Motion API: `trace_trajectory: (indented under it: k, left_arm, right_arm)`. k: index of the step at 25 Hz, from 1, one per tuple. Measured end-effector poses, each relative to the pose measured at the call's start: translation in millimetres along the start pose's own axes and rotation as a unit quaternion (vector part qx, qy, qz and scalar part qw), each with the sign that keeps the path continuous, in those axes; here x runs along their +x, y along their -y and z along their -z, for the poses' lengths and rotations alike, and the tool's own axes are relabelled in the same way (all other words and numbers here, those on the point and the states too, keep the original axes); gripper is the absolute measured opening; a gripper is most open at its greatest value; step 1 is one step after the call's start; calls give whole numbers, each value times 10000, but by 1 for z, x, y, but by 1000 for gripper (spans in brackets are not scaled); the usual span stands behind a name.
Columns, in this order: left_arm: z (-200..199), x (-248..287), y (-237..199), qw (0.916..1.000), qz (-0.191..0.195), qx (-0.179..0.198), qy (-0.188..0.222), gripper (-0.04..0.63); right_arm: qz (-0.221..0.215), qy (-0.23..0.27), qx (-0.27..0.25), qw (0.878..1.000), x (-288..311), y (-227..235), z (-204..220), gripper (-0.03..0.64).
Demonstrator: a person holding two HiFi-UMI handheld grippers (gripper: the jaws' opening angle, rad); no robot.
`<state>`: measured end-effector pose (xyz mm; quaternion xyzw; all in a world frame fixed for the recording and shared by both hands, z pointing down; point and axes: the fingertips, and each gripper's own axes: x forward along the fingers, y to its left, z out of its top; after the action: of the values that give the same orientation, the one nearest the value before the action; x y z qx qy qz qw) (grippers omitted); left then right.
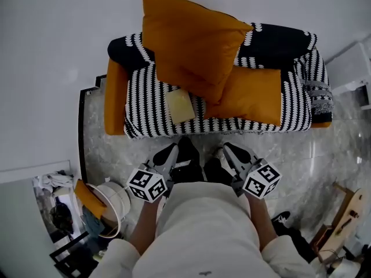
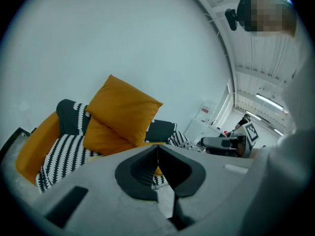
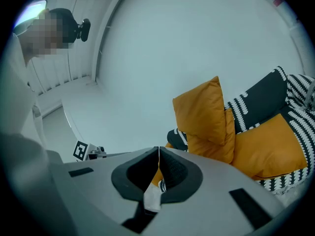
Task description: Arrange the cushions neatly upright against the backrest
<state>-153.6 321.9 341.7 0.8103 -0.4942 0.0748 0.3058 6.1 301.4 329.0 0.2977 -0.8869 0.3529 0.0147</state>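
A sofa (image 1: 145,106) with a black-and-white striped cover stands against the wall. A big orange cushion (image 1: 191,42) leans tilted against its backrest (image 1: 278,39). In the left gripper view this cushion (image 2: 123,107) rests on a second orange cushion (image 2: 103,139). Another orange cushion (image 1: 252,94) lies flat on the seat to the right. A small pale yellow pad (image 1: 180,105) lies on the seat. My left gripper (image 1: 172,153) and right gripper (image 1: 228,149) hover shut and empty over the floor in front of the sofa, apart from every cushion.
A white round basket (image 1: 113,204) and clutter stand on the floor at my left. A wooden frame (image 1: 342,219) is at the right. White furniture (image 1: 353,68) stands beside the sofa's right end. A marble floor (image 1: 324,155) lies between me and the sofa.
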Motion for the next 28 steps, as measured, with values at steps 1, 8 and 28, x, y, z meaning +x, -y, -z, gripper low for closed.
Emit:
trace_trajectory:
  k: [1, 8, 28]
  left_arm:
    - [-2, 2, -2, 10000, 13, -21, -4, 12]
    - [-26, 31, -27, 9996, 258, -32, -91, 12]
    - [-194, 145, -158, 9852, 1476, 778, -403, 12]
  right_arm:
    - [-2, 15, 25, 10000, 2, 1, -2, 8]
    - [212, 194, 75, 9996, 34, 18, -28, 9]
    - [913, 511, -1035, 9891, 249, 37, -185, 12]
